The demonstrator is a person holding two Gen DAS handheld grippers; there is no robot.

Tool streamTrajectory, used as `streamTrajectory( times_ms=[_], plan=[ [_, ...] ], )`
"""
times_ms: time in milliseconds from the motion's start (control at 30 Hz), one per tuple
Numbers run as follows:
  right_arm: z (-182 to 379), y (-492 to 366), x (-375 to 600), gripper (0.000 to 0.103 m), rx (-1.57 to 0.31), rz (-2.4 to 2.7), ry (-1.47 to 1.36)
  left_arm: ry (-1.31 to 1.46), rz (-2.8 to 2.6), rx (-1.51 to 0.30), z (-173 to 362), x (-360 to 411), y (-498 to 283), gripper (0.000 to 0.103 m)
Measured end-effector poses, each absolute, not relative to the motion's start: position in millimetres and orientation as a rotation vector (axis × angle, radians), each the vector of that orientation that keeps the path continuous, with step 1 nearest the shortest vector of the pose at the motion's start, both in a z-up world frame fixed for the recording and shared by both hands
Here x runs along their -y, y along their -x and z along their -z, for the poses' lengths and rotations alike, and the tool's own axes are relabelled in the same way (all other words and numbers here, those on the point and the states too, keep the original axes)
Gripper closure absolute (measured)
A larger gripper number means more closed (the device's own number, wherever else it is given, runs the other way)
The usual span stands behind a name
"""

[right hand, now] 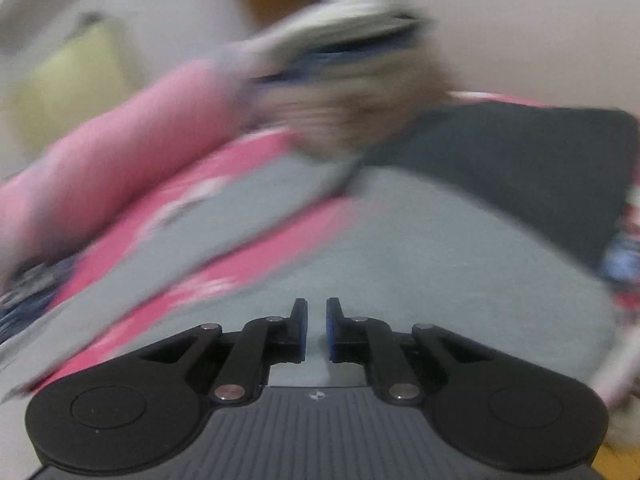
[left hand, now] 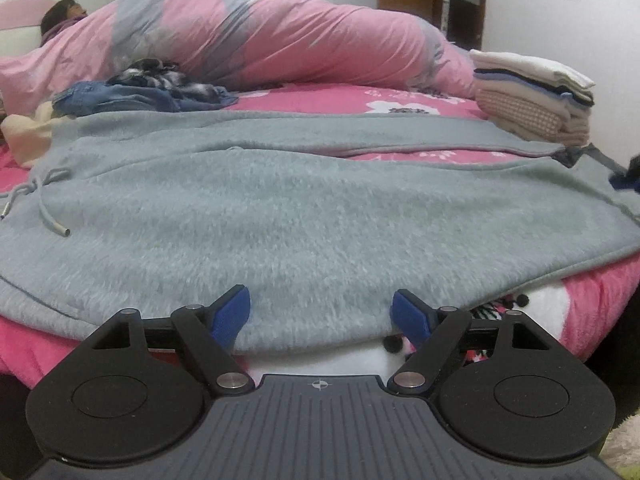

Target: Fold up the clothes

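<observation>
Fleece garment (left hand: 280,200): one; folded stack (left hand: 532,92): one; drawstrings: two.

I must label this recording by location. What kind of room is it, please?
Most likely a bedroom in a home. A bed with a pink flowered sheet carries a pink and grey duvet, and folded clothes are stacked beside a spread grey fleece garment.

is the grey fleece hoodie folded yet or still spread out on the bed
Spread out. The grey fleece hoodie lies flat across the bed, drawstrings loose.
</observation>
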State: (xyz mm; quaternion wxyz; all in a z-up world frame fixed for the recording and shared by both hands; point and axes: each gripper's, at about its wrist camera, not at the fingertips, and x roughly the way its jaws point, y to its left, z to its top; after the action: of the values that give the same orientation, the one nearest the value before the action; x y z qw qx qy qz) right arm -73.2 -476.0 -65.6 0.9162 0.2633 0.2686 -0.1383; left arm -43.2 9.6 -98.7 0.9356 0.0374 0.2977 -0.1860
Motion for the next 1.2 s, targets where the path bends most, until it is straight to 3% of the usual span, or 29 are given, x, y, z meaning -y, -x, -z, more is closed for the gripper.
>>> streamTrajectory(
  times_ms=[200, 300, 333, 500, 567, 633, 700, 733, 867, 967, 1133, 1200],
  plan=[
    [80.7, 1.7, 441.1, 0.087, -0.724, 0.052, -0.405, -0.096, 0.356, -0.631, 96.2, -1.9, 39.9, 0.023],
    [89.6, -26.4, 491.3, 0.098, -0.670, 0.195, -0.546, -0.106, 0.345, -0.637, 95.6, 1.2, 40.5, 0.023],
    [90.1, -27.7, 514.0, 0.093, -0.634, 0.274, -0.623, -0.111, 0.343, -0.638, 95.7, 2.0, 40.9, 0.023],
    [71.5, 42.5, 545.9, 0.089, -0.483, 0.314, -0.751, -0.119, 0.339, -0.660, 94.6, 3.1, 37.3, 0.022],
    [76.9, 63.3, 541.3, 0.072, -0.509, 0.179, -0.779, -0.118, 0.342, -0.673, 94.0, 3.1, 35.3, 0.021],
    [90.2, 72.7, 542.4, 0.066, -0.604, 0.100, -0.795, -0.116, 0.345, -0.687, 93.1, 3.0, 33.2, 0.021],
    [104.6, 75.5, 559.5, 0.088, -0.635, 0.118, -0.819, -0.124, 0.347, -0.691, 92.2, 3.6, 32.4, 0.021],
    [103.2, 83.7, 576.2, 0.093, -0.593, 0.200, -0.832, -0.125, 0.346, -0.690, 92.5, 4.0, 32.4, 0.021],
    [88.1, 122.5, 633.6, 0.089, -0.407, 0.574, -0.890, -0.121, 0.335, -0.683, 93.4, 4.4, 34.3, 0.021],
    [65.0, 131.3, 620.4, 0.089, -0.362, 0.502, -0.846, -0.122, 0.329, -0.684, 92.6, 5.0, 36.2, 0.021],
    [67.5, 71.7, 558.0, 0.073, -0.616, 0.151, -0.690, -0.126, 0.323, -0.685, 91.6, 6.4, 36.5, 0.021],
    [80.7, 43.6, 552.5, 0.076, -0.709, 0.130, -0.651, -0.129, 0.322, -0.680, 91.1, 7.1, 37.6, 0.021]
  ],
)
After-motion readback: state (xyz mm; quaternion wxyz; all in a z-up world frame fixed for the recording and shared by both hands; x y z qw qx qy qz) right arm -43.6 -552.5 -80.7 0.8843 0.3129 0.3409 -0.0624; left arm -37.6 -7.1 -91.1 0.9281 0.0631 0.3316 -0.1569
